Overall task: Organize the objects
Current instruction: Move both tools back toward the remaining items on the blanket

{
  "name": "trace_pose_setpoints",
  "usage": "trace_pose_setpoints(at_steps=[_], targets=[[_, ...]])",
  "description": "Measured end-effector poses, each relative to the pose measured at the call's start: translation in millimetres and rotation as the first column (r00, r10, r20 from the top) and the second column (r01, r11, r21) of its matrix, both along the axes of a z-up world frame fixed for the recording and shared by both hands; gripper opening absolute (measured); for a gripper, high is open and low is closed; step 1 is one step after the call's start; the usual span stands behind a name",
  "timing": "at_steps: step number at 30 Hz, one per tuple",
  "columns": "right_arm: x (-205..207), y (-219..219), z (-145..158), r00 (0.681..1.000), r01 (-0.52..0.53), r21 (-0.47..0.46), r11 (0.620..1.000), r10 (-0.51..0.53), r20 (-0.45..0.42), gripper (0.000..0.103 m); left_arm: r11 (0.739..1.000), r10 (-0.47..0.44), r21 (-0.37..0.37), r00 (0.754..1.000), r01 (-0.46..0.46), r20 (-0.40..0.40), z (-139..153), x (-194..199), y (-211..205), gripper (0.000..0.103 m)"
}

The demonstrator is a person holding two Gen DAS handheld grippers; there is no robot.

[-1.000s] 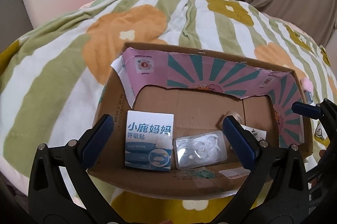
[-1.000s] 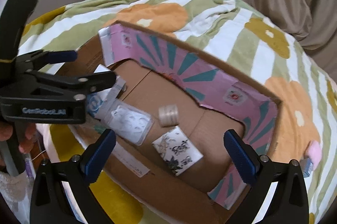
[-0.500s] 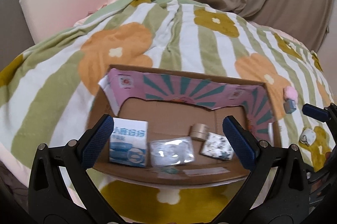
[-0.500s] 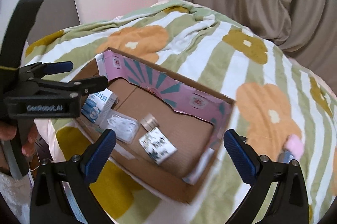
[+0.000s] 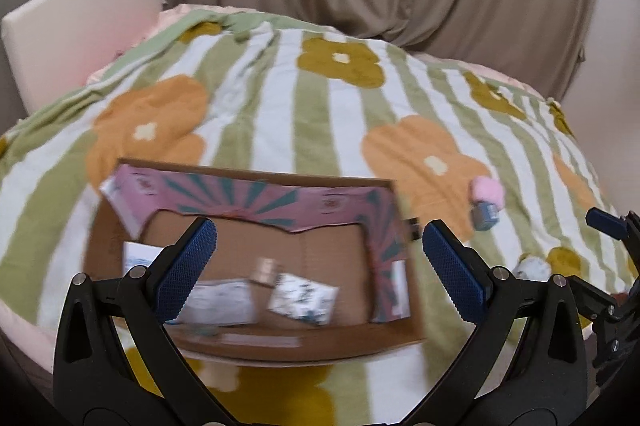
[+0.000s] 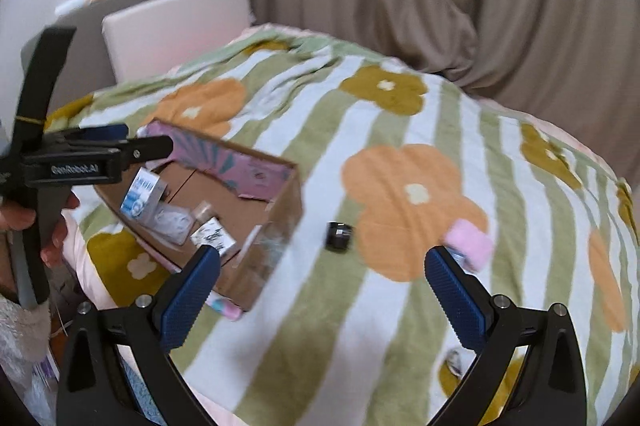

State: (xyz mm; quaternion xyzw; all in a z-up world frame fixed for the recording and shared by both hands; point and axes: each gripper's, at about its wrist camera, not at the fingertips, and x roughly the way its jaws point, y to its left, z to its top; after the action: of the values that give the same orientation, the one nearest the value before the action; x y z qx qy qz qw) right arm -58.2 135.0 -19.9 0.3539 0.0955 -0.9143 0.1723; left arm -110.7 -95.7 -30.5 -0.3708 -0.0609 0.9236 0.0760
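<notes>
Left claw [image 5: 318, 268]: spread wide, empty — poised over the cardboard box [image 5: 256, 344].
Right claw [image 6: 322, 288]: spread wide, empty, above the blanket [image 6: 400, 306].
Box: on the bed, holding a blue-white packet [image 6: 142, 194] and a patterned packet [image 5: 302, 298].
Loose on blanket: black jar [image 6: 339, 236], pink roll [image 6: 470, 244] — outside the box.

R gripper [image 6: 322, 290] hanging open over blanket [image 6: 320, 153]; cardboard box [image 6: 280, 201] lying left w/ packets inside; pink item [image 6: 470, 244], poss. a roll, sitting near R finger.
</notes>
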Motion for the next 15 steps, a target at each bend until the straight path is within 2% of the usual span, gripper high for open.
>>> trace_pose_setpoints(at_steps=[6,12,15], targets=[[10,46,4,0.999,0.038,-0.003,0.999,-0.039,-0.025,0.102,0.997,-0.065,0.043,0.998,0.064,0.017,-3,-5,52,0.103],[17,84,-1,0.995,0.092,0.038,0.995,-0.091,-0.037,0.102,0.991,-0.134,0.033,0.991,0.133,0.008,-3,-8,107,0.103],[22,102,-5,0.994,0.107,0.054,0.993,-0.105,-0.043,0.102,0.985,-0.17,0.002,0.985,0.17,0.007,-8,-9,137,0.103]])
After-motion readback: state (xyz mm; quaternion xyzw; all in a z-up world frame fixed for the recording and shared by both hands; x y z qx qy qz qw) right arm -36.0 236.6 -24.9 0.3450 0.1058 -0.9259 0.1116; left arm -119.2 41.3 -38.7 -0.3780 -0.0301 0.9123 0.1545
